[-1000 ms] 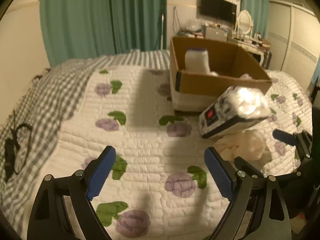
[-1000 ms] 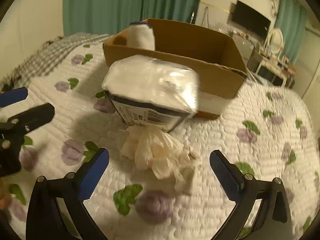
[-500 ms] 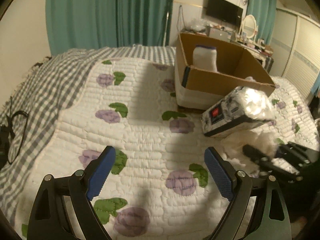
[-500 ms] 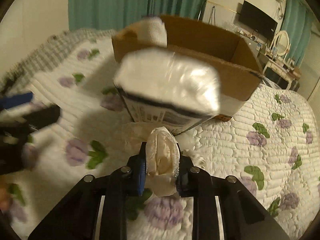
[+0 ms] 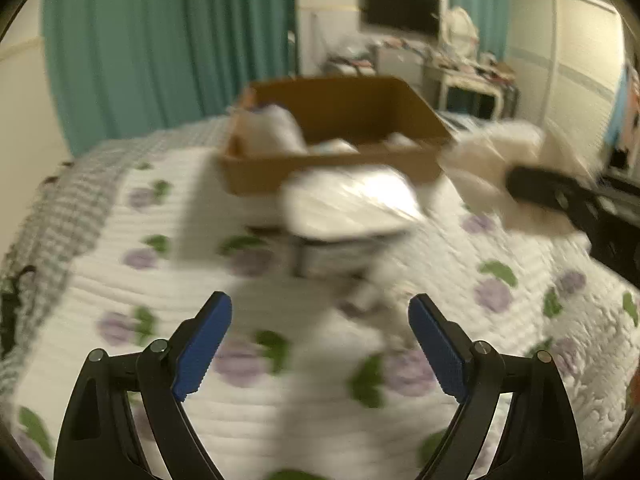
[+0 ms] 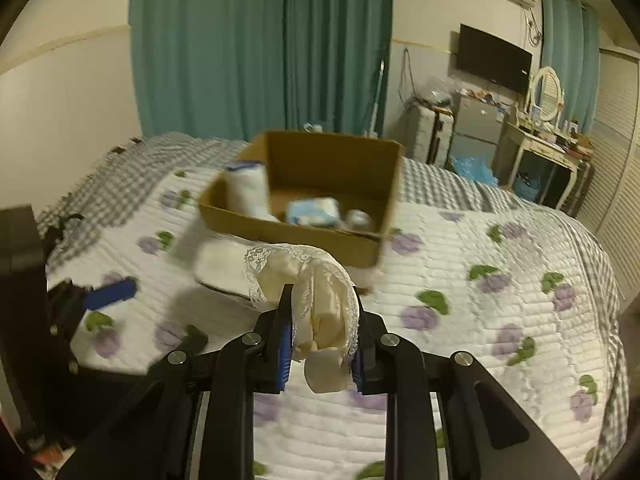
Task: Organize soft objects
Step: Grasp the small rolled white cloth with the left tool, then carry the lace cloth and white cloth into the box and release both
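My right gripper (image 6: 320,320) is shut on a cream lace cloth (image 6: 320,304) and holds it up above the quilt, in front of the open cardboard box (image 6: 304,232). In the left wrist view the cloth (image 5: 500,160) and right gripper (image 5: 560,200) hang to the right of the box (image 5: 332,160). A plastic-wrapped tissue pack (image 5: 352,208) lies on the bed by the box's near wall. My left gripper (image 5: 320,340) is open and empty over the quilt, short of the pack. The box holds a white roll (image 6: 246,190) and small packs.
The floral quilt (image 6: 500,280) covers the bed, with a grey checked blanket (image 6: 120,184) at the far left. Teal curtains, a TV and a dressing table (image 6: 548,148) stand behind. A black cable (image 5: 12,300) lies at the bed's left edge.
My right gripper has lifted the cream cloth off the quilt and carried it up toward the box. My left gripper has swung right toward the tissue pack, still open.
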`<state>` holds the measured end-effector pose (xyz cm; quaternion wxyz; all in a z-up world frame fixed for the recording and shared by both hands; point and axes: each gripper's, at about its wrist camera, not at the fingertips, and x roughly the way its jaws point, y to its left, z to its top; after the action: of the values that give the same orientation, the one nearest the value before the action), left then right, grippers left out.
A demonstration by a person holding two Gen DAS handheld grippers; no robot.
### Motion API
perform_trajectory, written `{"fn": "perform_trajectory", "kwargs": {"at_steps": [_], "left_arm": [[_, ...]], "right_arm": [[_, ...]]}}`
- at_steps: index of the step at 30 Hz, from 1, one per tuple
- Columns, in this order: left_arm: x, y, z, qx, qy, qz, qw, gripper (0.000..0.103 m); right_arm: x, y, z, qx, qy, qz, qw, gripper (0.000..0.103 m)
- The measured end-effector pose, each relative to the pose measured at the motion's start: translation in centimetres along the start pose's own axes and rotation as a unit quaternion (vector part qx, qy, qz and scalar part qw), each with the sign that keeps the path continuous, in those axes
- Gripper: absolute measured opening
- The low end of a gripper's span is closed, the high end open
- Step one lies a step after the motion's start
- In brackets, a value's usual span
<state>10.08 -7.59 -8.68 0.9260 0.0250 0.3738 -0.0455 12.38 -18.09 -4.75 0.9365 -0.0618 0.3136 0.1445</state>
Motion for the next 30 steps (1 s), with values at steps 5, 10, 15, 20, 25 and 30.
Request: {"fn": "perform_trajectory", "kwargs": {"at_steps": [5,10,15,20,25,30], "left_arm": [[3.0,-3.3,-0.8,0.018,0.026,-0.021,0.9993,0.089],[6.2,-3.9,-0.8,0.001,0.049,-0.023,0.9985,0.077],[8.5,-4.4,-1.0,-0.006,0.080,-0.043,0.9958,0.052],[7.5,-4.2,-1.3,-0.003,0.076,-0.056,0.9955,0.029],[5.1,-3.3,-1.8,0.002,0.061,-0.065,0.9961,0.026],[1.4,-2.8,-2.0,0.010,0.034,-0.068,0.9970,0.026]], "right_arm": [[1.8,-4.0,-1.2,0.011,0.031,-0.025,0.999,0.022],[5.0,-7.0,-3.8,0.054,0.072,-0.023,0.996,0.022],[5.7,-8.2,-4.3,0.082,0.076,-0.009,0.994,0.023],[6.0,-7.9,-4.7,0.082,0.080,-0.013,0.993,0.023],[4.7,-7.5,-4.8,0.078,0.058,-0.020,0.995,0.023],[2.8,-7.0,-5.3,0.086,0.042,-0.021,0.995,0.023]]}}
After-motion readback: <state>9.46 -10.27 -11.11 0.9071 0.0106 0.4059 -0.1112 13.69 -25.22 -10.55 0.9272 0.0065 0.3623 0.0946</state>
